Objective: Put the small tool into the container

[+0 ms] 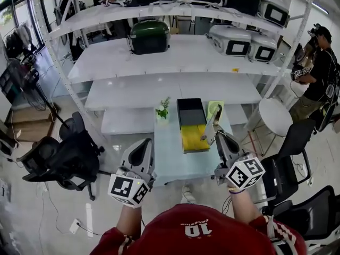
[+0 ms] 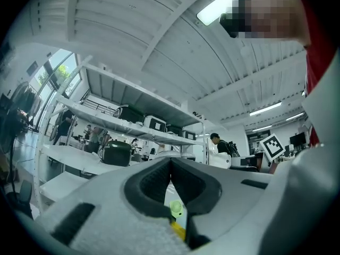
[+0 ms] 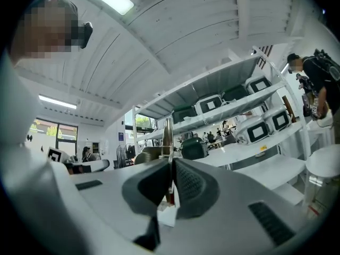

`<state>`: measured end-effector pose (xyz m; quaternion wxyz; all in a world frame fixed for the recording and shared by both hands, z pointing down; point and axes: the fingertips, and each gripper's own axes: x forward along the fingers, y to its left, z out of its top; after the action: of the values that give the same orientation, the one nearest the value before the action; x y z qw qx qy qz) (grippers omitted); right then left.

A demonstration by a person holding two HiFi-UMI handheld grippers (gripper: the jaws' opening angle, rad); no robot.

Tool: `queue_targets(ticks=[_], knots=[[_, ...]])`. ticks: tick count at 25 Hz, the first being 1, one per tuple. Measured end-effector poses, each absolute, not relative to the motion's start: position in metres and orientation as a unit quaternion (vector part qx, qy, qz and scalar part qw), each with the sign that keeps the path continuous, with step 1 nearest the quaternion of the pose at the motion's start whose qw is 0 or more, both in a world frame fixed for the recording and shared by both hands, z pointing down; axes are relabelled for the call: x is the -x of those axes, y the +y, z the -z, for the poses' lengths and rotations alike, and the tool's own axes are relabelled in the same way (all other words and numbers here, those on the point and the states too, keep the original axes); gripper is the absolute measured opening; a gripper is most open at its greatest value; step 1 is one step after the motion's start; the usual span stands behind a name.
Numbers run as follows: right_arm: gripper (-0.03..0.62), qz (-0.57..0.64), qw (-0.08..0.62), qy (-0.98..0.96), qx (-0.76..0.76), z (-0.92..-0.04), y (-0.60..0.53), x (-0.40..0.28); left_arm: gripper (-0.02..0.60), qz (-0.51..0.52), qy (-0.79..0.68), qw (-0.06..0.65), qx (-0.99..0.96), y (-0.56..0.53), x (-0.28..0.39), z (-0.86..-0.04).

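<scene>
From the head view, my right claw [image 1: 219, 136] has the small tool [image 1: 212, 122] clamped, long axis slanting up and away, with the container [image 1: 190, 112] just to its left on the table [image 1: 169, 161]. Right gripper view: the jaws are pinched on the shaft. Left gripper view: my left claw [image 2: 170, 166] is closed on nothing and looks farther off.
</scene>
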<state>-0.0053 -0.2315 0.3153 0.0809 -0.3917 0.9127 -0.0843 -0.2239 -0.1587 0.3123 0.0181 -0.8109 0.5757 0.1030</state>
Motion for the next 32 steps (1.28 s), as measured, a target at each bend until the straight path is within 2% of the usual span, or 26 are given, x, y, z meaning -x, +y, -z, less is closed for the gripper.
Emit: queue_targets(ticks=[8,14,32], knots=[[0.006,0.092,0.082,0.920,0.372,-0.319,-0.291,0.009,-0.002,-0.096,0.579,0.015,0.810,-0.213,0.211,-0.310],[0.008,0.118,0.066,0.916,0.377,-0.352,-0.329,0.001,-0.002,-0.064,0.574,0.002,0.817,-0.255,0.194,-0.339],[0.008,0.258,0.024,0.884,0.390,-0.471,-0.405,-0.025,-0.002,-0.021,0.566,-0.100,0.818,-0.333,0.136,-0.442]])
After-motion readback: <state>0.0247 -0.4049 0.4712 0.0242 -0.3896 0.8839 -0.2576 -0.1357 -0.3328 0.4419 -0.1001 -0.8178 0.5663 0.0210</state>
